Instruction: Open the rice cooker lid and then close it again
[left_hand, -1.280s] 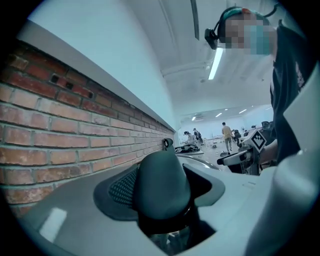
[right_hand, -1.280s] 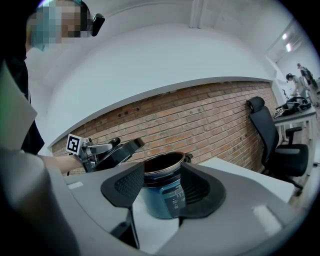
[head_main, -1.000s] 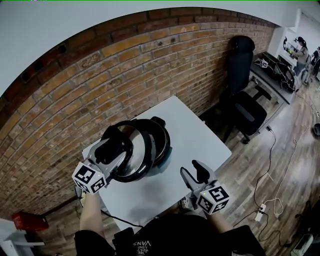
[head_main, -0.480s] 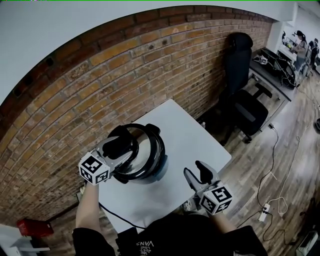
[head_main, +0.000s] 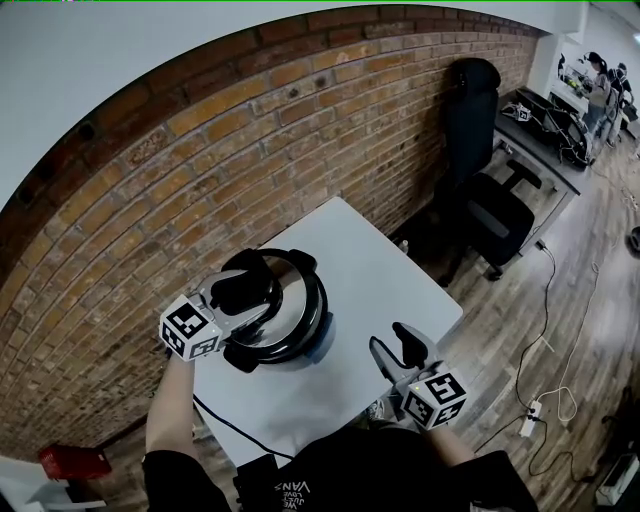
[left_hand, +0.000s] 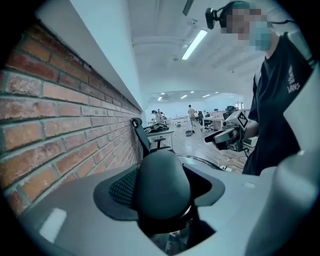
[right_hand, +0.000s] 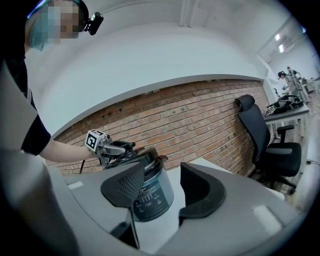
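Lid (head_main: 292, 300) has dropped from raised to nearly flat on the rice cooker (head_main: 320, 342), which sits by the left edge of the white bench (head_main: 390, 280). Left gripper (head_main: 250, 288) lies on the lid top, jaws pressed together. Right gripper (head_main: 400, 350) hovers at the bench's front edge, jaws apart, empty.

Worktop (head_main: 395, 285) right of rice cooker (head_main: 315, 345): bare, open passage. Brick wall (head_main: 200, 170) close behind cooker. Lid (head_main: 292, 300) top covered by left tongs (head_main: 248, 288). Office chair (head_main: 485, 200) beyond far-right edge.
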